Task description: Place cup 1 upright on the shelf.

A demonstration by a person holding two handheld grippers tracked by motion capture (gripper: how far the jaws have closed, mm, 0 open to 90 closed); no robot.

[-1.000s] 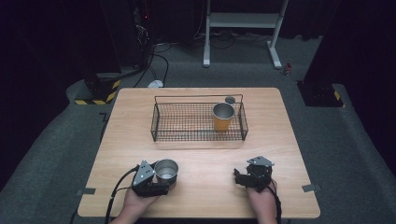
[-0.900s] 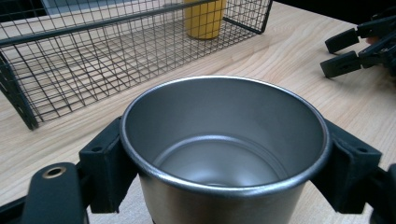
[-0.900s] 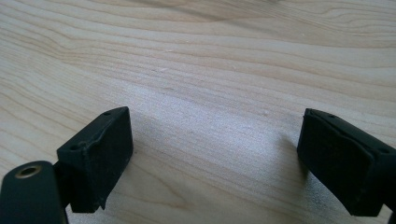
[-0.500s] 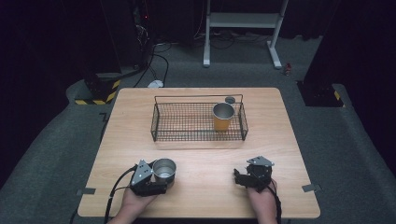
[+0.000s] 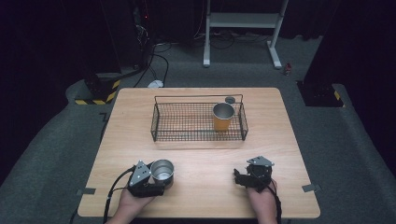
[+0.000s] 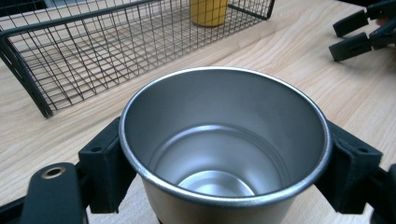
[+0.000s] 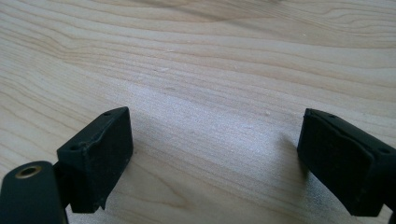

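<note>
**Near the front edge, a steel cup held fast**

On the near side of the wire basket (image 5: 198,122), well short of its front wall, the left gripper (image 5: 159,179) has its two black jaws pressed against opposite sides of a steel cup (image 5: 162,171). The cup stands upright on the wooden table (image 5: 201,161), mouth up and empty, its shiny floor plain to see in the left gripper view (image 6: 224,149). A hand (image 5: 133,203) reaches in from the table's front edge to carry that gripper, and a cable loops away at its outer side.

Off to the other side, about as far in front of the basket, the right gripper (image 5: 243,179) sits low over bare wood in the person's other hand (image 5: 261,203). Its jaws stand wide apart with nothing between them; the right gripper view shows only wood grain in the gap (image 7: 215,154). The two grippers are well apart, with open tabletop between them.

Inside the basket, at its right end, an orange cup (image 5: 223,116) stands upright with a silvery inside. Just behind the basket's back wall, near that same corner, a small dark round thing (image 5: 229,99) lies on the table; I cannot tell what it is. From the steel cup, the basket's near wall (image 6: 28,70) is the only barrier in front; the stretch of mesh floor left of the orange cup holds nothing.

Beyond the table, past the basket, are a grey floor, a white stand (image 5: 243,28), trailing cables (image 5: 156,56) and a yellow-and-black striped block (image 5: 98,93).
</note>
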